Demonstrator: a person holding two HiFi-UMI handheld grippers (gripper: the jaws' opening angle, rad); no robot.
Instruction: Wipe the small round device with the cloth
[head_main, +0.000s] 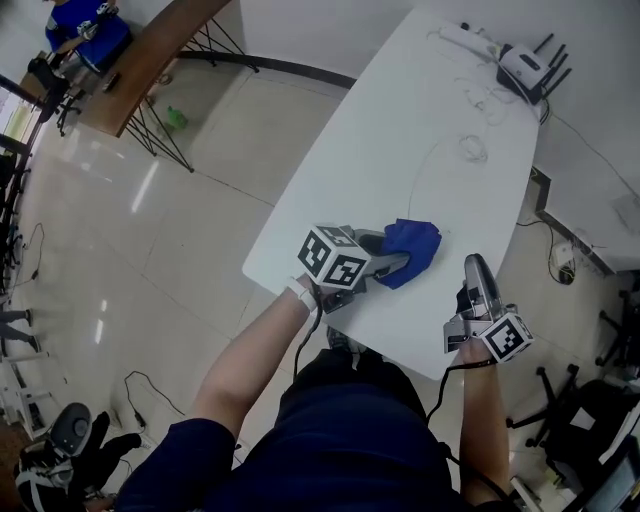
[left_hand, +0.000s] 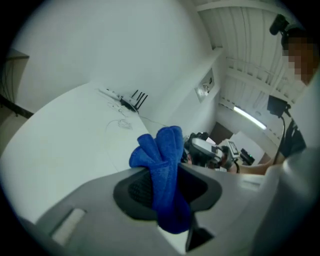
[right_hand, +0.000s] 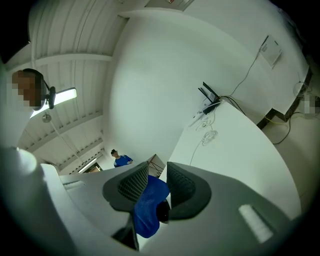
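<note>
Dark small round device (right_hand: 162, 212) shows low in the gap betw. the jaws of the right gripper (right_hand: 157, 175), against one jaw's inner edge. Blue cloth (right_hand: 147, 202) shows in the gap on its other side. Jaws stand apart, w/ background visible betw. the pads higher up. Whether they press on the device: can't tell, cloth hides that side. Device not made out in head view.

Cloth is clamped in the left gripper (head_main: 392, 255). Jaws are closed on a bunched fold, w/ cloth sticking out past the tips and hanging back toward the cam. It sits over the white table (head_main: 400, 130), near the front edge.

Head view: the two grippers are near each other, right gripper to the cloth's right, a strip of table showing betw. them.

Farther up the table: thin wire loops (head_main: 472, 150), then a router (head_main: 527, 68) w/ antennas at the far end.

Off the table: glossy floor (head_main: 120, 230), wooden desk (head_main: 150, 55) top left, person in blue (right_hand: 120, 160) far off.
</note>
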